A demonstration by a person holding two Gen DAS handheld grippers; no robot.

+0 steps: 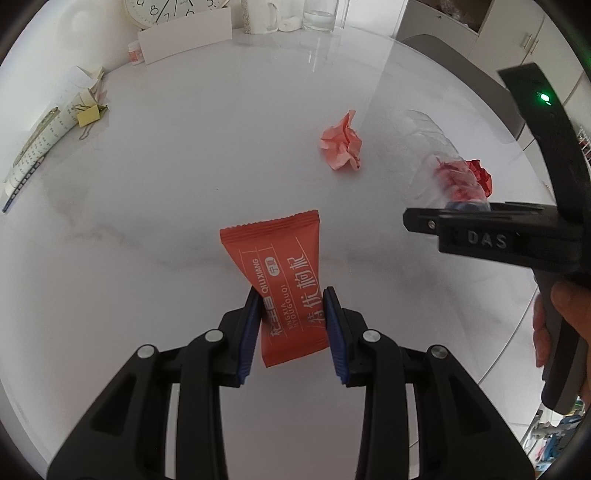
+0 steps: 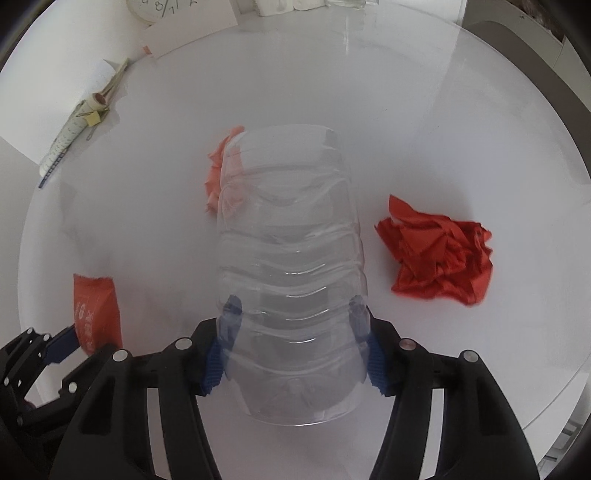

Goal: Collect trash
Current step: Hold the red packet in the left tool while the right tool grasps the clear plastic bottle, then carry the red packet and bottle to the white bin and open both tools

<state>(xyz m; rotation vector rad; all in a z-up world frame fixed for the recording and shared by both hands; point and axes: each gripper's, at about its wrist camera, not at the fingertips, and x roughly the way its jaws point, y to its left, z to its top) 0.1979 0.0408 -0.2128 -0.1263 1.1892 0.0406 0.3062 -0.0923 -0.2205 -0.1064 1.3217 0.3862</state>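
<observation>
Blue pads (image 1: 248, 332) of the left gripper (image 1: 291, 332) sit closest in the left wrist view, pinching an orange-red snack wrapper (image 1: 280, 280) by its lower half, jaws narrowed to the wrapper's width, pack held up above the white marble table (image 1: 147, 206) and tilted slightly. Far left edge of table: rolled printed paper (image 1: 40, 144) with a yellow binder clip (image 1: 88, 115) beside it, then a small white jar (image 1: 135, 52) touching a folded white card (image 1: 184, 35), a clock (image 1: 162, 11) behind the card, a clear glass (image 1: 319, 14) at the back. Mid table a crumpled pink paper ball (image 1: 341, 142), well apart from the wrapper. Further right the right gripper (image 1: 480, 221) comes in from the side, a hand (image 1: 570, 314) on its handle, green LED lit, carrying a clear plastic bottle (image 1: 436, 147); a crumpled red paper ball (image 1: 482, 175) shows partly behind the bottle. Right wrist view, left to right: left gripper (image 2: 62, 343) with the wrapper (image 2: 96, 310) at lower left, the pink ball (image 2: 218, 173) half hidden behind the bottle, the bottle (image 2: 291, 258) filling the centre and blocking the table behind it, the red ball (image 2: 439, 254) lying on the table just right of it, not touching. Right gripper (image 2: 293, 350) jaws are spread wide, blue pads (image 2: 214, 365) pressed on both sides of the ribbed bottle body, bottle clamped and pointing away from the camera, appears empty
</observation>
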